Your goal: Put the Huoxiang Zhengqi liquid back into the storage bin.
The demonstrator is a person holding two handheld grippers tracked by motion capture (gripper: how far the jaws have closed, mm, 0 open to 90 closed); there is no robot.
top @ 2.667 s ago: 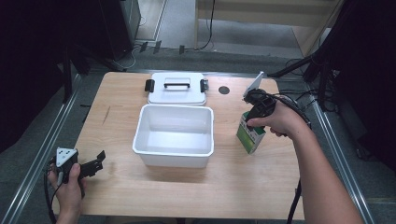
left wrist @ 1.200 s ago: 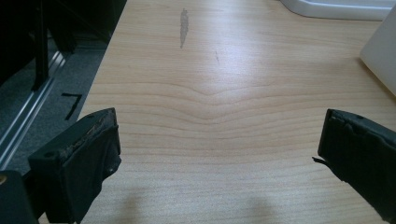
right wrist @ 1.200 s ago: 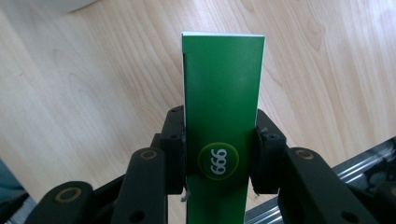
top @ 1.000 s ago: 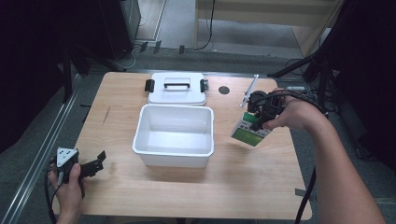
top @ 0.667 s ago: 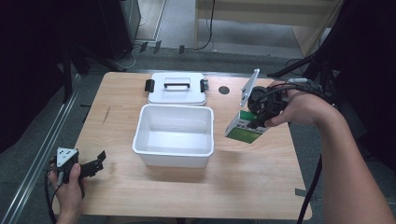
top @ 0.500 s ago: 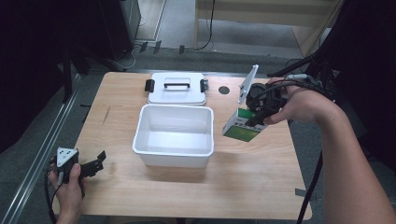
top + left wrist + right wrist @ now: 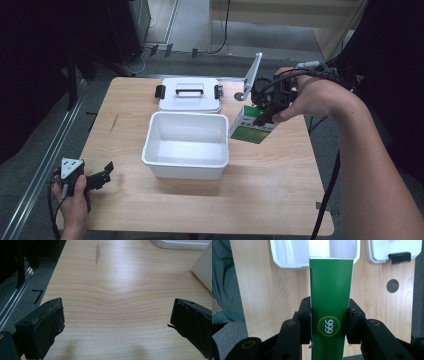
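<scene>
- Carton point(image 7: 254, 126): green-and-white cardboard box, likely light, with thin walls that dent under pressure; best held across its narrow faces near mid-length.
- Right hand-held gripper point(image 7: 264, 111) pinches it right of centre frame, beside the white bin point(image 7: 185, 161).
- Long axis tilts toward the bin.
- Left hand-held gripper point(image 7: 117, 322): spread, empty, over the counter point(image 7: 112, 277).

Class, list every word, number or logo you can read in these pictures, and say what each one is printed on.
"999", white digits in a green circle ringed yellow, seen upside down in the right gripper view: on the green box clamped in the right gripper.
In the high view the print on that box is too small to read.
Nothing readable on the white tub, its lid or the table.
</scene>
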